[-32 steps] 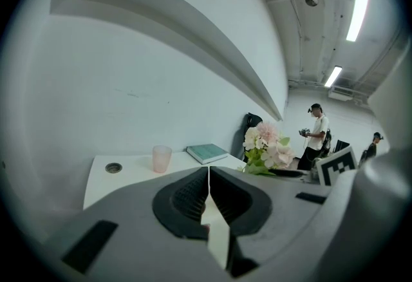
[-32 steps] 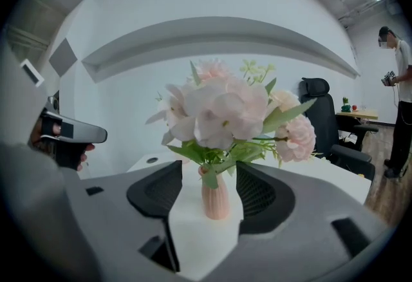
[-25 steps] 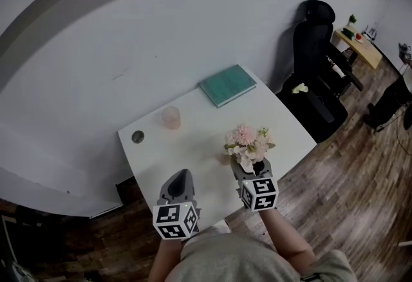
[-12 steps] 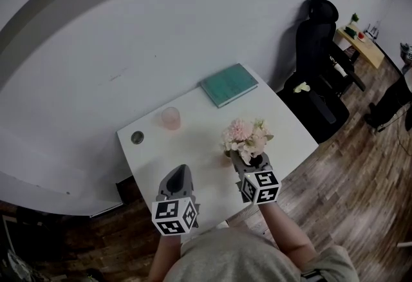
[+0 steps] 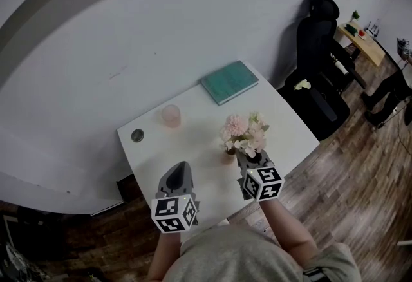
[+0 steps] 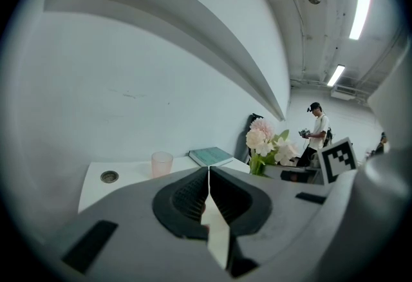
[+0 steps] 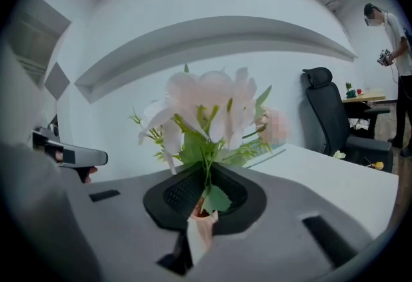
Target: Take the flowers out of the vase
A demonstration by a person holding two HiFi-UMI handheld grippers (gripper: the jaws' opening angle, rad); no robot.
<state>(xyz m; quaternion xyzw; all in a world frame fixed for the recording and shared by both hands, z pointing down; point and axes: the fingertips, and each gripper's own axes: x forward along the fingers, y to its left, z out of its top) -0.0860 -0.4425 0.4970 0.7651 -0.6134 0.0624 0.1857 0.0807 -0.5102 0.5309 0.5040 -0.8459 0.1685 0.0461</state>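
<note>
A bunch of pale pink and white flowers (image 5: 243, 131) with green leaves stands in a small vase (image 5: 229, 157) on the white table (image 5: 283, 121). My right gripper (image 5: 248, 157) is right behind the bunch. Its jaws are closing, and in the right gripper view the pads pinch the green stems (image 7: 206, 168) just above the vase's pinkish rim (image 7: 201, 214). The blossoms (image 7: 206, 103) fill that view above the jaws. My left gripper (image 5: 179, 170) hovers over the table's near left part, jaws shut together (image 6: 208, 174) with nothing between them. The flowers (image 6: 265, 142) show to its right.
A pink cup (image 5: 170, 116), a teal book (image 5: 229, 82) and a round grommet (image 5: 137, 136) lie on the far half of the table. A black office chair (image 5: 318, 49) stands to the right on the wooden floor. A person (image 6: 317, 136) stands far back.
My right gripper has edged forward around the stems and its jaws have come together on them. The flower bunch has shifted slightly up and left. The left gripper has stayed put.
</note>
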